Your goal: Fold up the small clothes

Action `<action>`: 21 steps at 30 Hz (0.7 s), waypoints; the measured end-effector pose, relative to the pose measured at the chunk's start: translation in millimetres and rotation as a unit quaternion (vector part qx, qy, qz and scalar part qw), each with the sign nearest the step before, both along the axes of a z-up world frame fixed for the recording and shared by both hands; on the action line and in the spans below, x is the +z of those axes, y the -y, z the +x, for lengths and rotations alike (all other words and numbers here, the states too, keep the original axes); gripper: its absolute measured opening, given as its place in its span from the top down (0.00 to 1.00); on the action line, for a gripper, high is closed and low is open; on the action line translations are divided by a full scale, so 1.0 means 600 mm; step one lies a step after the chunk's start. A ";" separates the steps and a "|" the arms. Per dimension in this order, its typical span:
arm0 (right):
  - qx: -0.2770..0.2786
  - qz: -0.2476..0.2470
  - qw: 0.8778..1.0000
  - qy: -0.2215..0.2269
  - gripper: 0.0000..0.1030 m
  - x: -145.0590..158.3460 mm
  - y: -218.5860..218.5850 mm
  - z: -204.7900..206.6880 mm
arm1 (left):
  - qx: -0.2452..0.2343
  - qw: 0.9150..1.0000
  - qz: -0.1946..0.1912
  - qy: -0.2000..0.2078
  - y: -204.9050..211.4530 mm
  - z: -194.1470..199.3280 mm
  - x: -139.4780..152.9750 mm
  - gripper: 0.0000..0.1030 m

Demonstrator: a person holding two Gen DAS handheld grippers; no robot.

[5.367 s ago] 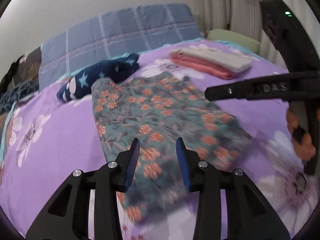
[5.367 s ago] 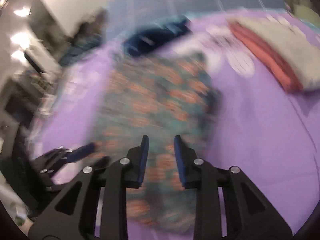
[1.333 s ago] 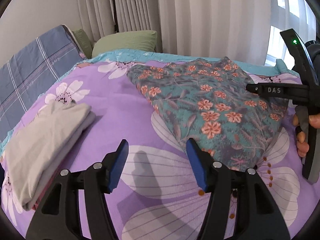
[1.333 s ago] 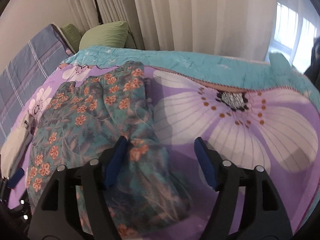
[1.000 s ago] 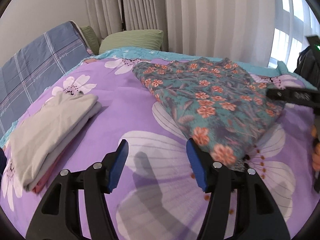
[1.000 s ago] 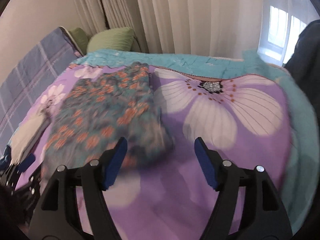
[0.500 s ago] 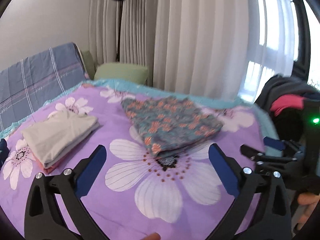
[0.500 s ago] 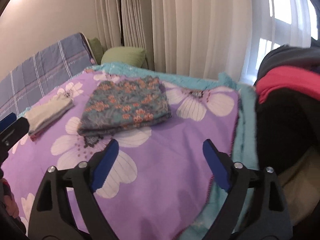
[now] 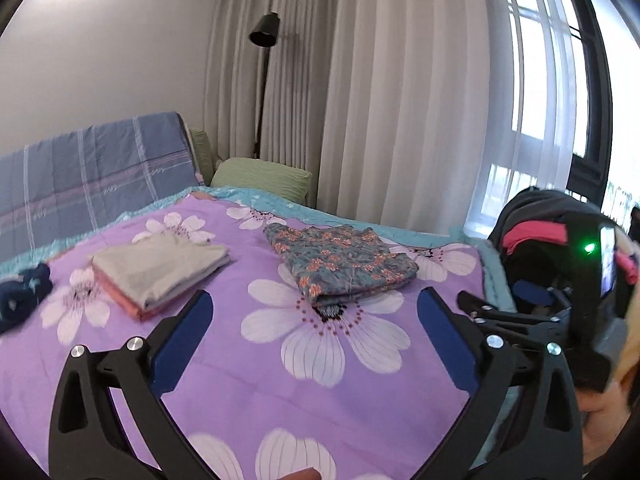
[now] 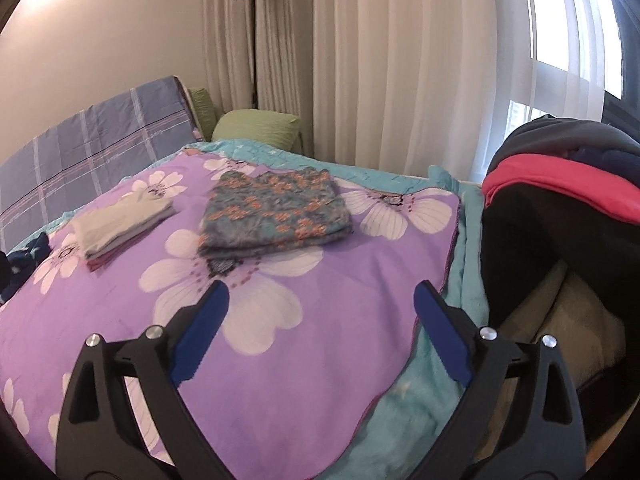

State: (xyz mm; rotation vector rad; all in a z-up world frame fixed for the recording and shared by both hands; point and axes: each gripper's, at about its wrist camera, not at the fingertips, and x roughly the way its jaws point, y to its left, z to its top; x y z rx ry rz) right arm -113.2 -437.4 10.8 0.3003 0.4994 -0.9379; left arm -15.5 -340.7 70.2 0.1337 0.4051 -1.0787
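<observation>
A folded teal garment with orange flowers (image 9: 340,264) lies on the purple flowered bedspread (image 9: 280,384), far ahead of both grippers; it also shows in the right wrist view (image 10: 276,212). A folded stack of grey and pink clothes (image 9: 160,272) lies to its left, also in the right wrist view (image 10: 120,228). A crumpled navy star-print garment (image 9: 22,294) lies at the far left. My left gripper (image 9: 314,320) is wide open and empty above the bed. My right gripper (image 10: 322,320) is wide open and empty near the bed's right edge; its body shows in the left wrist view (image 9: 532,316).
A pile of dark and pink clothes (image 10: 560,176) sits off the bed's right edge. A green pillow (image 10: 256,126) and a blue plaid headboard cover (image 9: 100,168) are at the far end. Curtains (image 9: 380,100) and a black floor lamp (image 9: 264,36) stand behind.
Both grippers have pulled back and up from the floral garment and opened wide. The garment lies folded on the bed, let go.
</observation>
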 end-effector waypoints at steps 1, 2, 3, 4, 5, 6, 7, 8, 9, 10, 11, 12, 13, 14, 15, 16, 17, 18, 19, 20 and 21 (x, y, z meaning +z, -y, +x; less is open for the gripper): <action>0.007 -0.005 1.000 -0.002 0.06 0.003 -0.013 0.001 | 0.008 1.000 -0.003 -0.001 -0.012 -0.003 0.000 0.01; 0.012 -0.009 1.000 -0.003 0.06 0.006 -0.025 0.000 | 0.019 1.000 -0.004 0.001 -0.026 -0.006 0.000 0.01; 0.017 -0.016 1.000 -0.001 0.06 0.012 -0.040 -0.003 | 0.027 1.000 -0.003 0.003 -0.036 -0.009 0.000 0.01; 0.019 -0.021 1.000 0.001 0.05 0.017 -0.050 -0.005 | 0.036 0.999 -0.002 0.005 -0.045 -0.012 0.000 0.01; 0.020 -0.028 0.999 0.005 0.04 0.023 -0.060 -0.010 | 0.051 0.999 -0.005 0.008 -0.058 -0.017 0.000 0.01; 0.018 -0.037 0.999 0.010 0.03 0.029 -0.073 -0.016 | 0.062 0.998 -0.008 0.012 -0.069 -0.021 0.001 0.01; 0.017 -0.044 0.999 0.015 0.02 0.033 -0.083 -0.022 | 0.068 0.997 -0.011 0.015 -0.078 -0.023 0.002 0.01; 0.017 -0.049 0.998 0.019 0.02 0.036 -0.090 -0.026 | 0.077 0.997 -0.015 0.017 -0.091 -0.028 0.003 0.01; 0.018 -0.058 0.998 0.019 0.02 0.036 -0.099 -0.029 | 0.083 0.996 -0.018 0.018 -0.101 -0.032 0.003 0.01; 0.017 -0.062 0.998 0.015 0.02 0.036 -0.104 -0.029 | 0.088 0.996 -0.020 0.018 -0.109 -0.036 0.002 0.01; 0.015 -0.064 0.998 0.008 0.02 0.034 -0.108 -0.028 | 0.095 0.995 -0.021 0.017 -0.119 -0.040 0.001 0.01; 0.016 -0.063 0.998 0.003 0.02 0.031 -0.113 -0.028 | 0.099 0.995 -0.021 0.017 -0.126 -0.043 0.000 0.01; 0.018 -0.059 0.998 0.002 0.02 0.029 -0.116 -0.029 | 0.101 0.995 -0.022 0.017 -0.132 -0.045 -0.001 0.01; 0.019 -0.055 0.998 0.003 0.02 0.027 -0.118 -0.031 | 0.104 0.994 -0.023 0.016 -0.140 -0.047 -0.001 0.01; 0.020 -0.053 0.998 0.004 0.02 0.026 -0.120 -0.033 | 0.107 0.994 -0.026 0.015 -0.146 -0.048 -0.001 0.01; 0.021 -0.054 0.998 0.006 0.02 0.027 -0.125 -0.034 | 0.110 0.993 -0.028 0.015 -0.151 -0.049 -0.001 0.01; 0.021 -0.058 0.998 0.005 0.02 0.028 -0.128 -0.035 | 0.112 0.993 -0.027 0.015 -0.156 -0.050 -0.001 0.01; 0.021 -0.066 0.998 0.002 0.02 0.029 -0.133 -0.035 | 0.113 0.993 -0.026 0.014 -0.158 -0.051 -0.002 0.01; 0.022 -0.072 0.997 0.000 0.02 0.031 -0.136 -0.035 | 0.115 0.993 -0.025 0.014 -0.161 -0.053 -0.003 0.01; 0.022 -0.079 0.997 -0.001 0.02 0.033 -0.141 -0.034 | 0.118 0.993 -0.025 0.013 -0.163 -0.053 -0.003 0.01; 0.022 -0.079 0.997 -0.001 0.02 0.033 -0.141 -0.034 | 0.119 0.993 -0.025 0.011 -0.164 -0.053 -0.003 0.01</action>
